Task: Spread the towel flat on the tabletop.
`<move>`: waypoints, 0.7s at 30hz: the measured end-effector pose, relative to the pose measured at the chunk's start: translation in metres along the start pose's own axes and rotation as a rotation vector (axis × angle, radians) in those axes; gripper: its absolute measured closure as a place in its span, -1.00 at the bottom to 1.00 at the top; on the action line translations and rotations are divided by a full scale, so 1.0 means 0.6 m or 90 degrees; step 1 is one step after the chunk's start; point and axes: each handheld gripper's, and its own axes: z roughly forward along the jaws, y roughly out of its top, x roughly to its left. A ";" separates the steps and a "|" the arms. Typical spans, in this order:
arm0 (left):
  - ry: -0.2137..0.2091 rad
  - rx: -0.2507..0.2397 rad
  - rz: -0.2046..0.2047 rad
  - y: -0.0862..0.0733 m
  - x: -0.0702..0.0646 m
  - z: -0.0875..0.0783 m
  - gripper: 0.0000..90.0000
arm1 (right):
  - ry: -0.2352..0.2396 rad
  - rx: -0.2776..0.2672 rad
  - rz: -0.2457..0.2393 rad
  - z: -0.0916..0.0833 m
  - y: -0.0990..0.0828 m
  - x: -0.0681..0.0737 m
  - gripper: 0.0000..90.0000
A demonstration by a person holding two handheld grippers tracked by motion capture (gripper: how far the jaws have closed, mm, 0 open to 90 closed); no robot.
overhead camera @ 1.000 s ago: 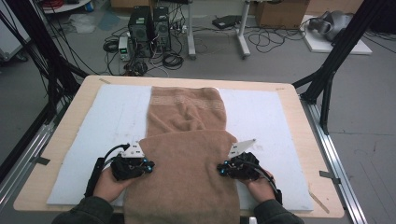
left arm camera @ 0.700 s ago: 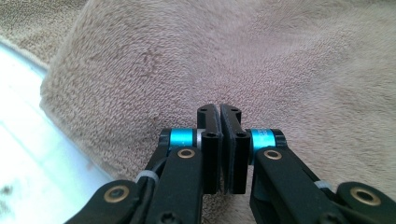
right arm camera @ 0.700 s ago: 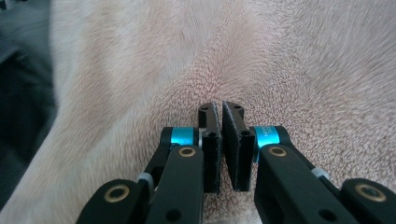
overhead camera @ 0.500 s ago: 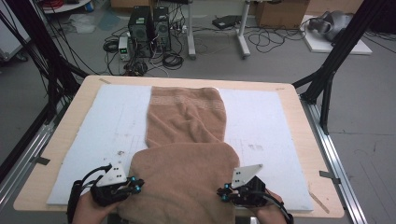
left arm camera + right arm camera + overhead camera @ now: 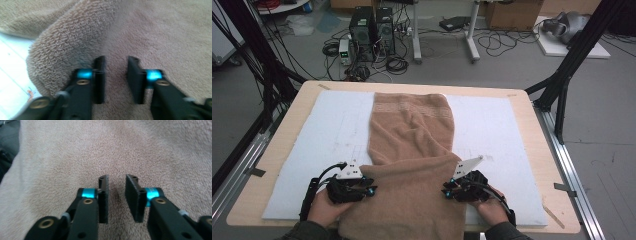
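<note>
- Towel (image 5: 409, 150), tan terry cloth, lies down the middle of the white mat (image 5: 507, 135) on the wooden table (image 5: 532, 105) in the high view; its near part is folded over and hangs past the table's near edge.
- Same view: the left gripper (image 5: 371, 190) sits at the fold's left edge and the right gripper (image 5: 445, 192) at its right edge, each in a hand (image 5: 327, 207) coming in from the bottom.
- Left gripper view: the left gripper (image 5: 115, 65) has just been opening; its jaws stand slightly apart, with the towel (image 5: 162, 32) seen in the gap behind them (no cloth pinched), and a rolled fold rises at the picture's left.
- Right gripper view: the right gripper (image 5: 117, 181) has likewise just been opening, its jaws parted a little over flat towel (image 5: 125, 147), gripping nothing.
</note>
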 end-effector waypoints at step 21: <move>-0.020 -0.076 0.021 -0.031 -0.074 -0.097 0.52 | 0.038 -0.051 -0.059 -0.060 0.006 0.067 0.67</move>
